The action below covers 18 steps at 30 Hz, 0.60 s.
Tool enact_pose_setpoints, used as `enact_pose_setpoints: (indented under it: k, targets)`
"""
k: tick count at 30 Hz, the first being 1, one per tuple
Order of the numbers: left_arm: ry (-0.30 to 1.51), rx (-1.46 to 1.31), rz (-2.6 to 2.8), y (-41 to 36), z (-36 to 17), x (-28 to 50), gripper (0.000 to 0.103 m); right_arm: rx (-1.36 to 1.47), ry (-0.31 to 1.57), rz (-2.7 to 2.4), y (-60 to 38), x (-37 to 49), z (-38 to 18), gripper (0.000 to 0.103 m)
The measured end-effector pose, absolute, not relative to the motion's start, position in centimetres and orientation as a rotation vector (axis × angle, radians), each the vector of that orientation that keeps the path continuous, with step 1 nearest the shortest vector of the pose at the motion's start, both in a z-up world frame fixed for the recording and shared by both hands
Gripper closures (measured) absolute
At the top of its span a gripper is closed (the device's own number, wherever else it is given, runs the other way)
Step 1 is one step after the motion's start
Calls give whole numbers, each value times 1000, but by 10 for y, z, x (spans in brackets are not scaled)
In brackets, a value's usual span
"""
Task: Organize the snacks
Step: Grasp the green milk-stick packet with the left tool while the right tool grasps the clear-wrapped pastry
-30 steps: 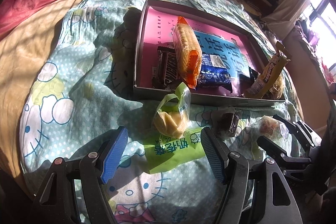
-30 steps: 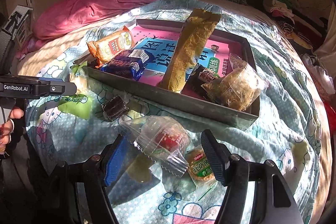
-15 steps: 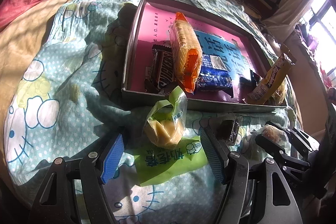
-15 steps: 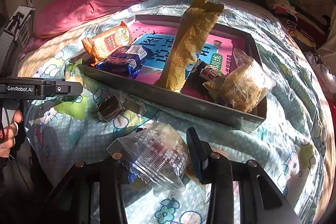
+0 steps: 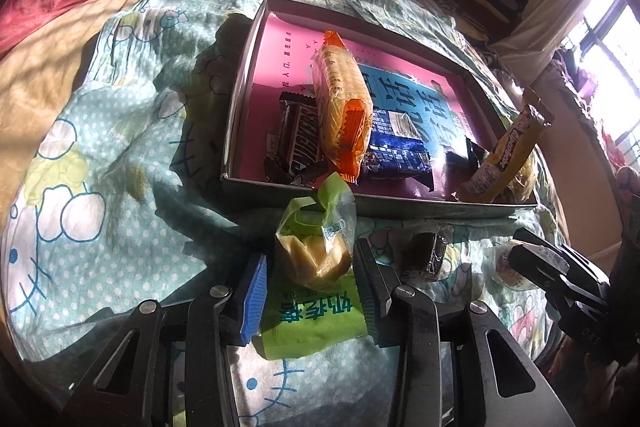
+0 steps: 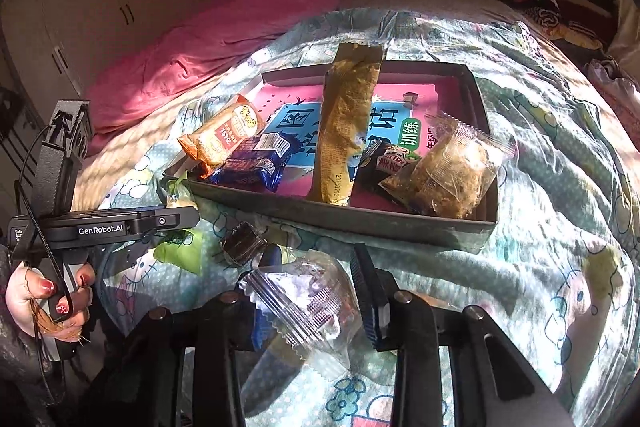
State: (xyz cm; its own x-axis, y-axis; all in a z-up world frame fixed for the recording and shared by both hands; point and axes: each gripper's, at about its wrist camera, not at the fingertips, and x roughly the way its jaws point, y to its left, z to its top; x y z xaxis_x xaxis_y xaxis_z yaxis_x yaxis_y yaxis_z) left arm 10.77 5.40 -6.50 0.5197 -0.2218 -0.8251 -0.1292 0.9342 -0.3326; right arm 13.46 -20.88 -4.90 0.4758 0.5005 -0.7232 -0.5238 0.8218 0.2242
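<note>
A shallow grey box (image 5: pixel 240 99) (image 6: pixel 486 227) with a pink and blue bottom lies on the bed and holds several snacks: an orange biscuit pack (image 5: pixel 340 99), a dark chocolate bar (image 5: pixel 300 139), a blue pack (image 5: pixel 400 147), a tall yellow bar (image 6: pixel 346 123) and a clear bag of brown snack (image 6: pixel 452 167). My left gripper (image 5: pixel 310 291) has closed around a green-topped bag with a yellow cake (image 5: pixel 316 251). My right gripper (image 6: pixel 308 291) is shut on a clear-wrapped snack (image 6: pixel 304 303), lifted slightly off the quilt.
A small dark wrapped sweet (image 5: pixel 426 255) (image 6: pixel 242 243) lies on the Hello Kitty quilt (image 5: pixel 100 167) in front of the box. A pink duvet (image 6: pixel 208 43) lies at the back. A hand (image 6: pixel 48 295) holds the left gripper's handle.
My left gripper has moved forward and narrowed around the green cake bag. My right gripper has closed on the clear-wrapped snack and raised it.
</note>
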Motion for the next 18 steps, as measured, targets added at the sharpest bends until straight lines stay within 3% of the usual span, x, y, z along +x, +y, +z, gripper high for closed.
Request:
enact_pose_setpoints:
  k: [18]
  targets:
    - [1063, -397, -71, 55, -73, 106, 62, -250, 962, 569, -188, 131, -75, 67]
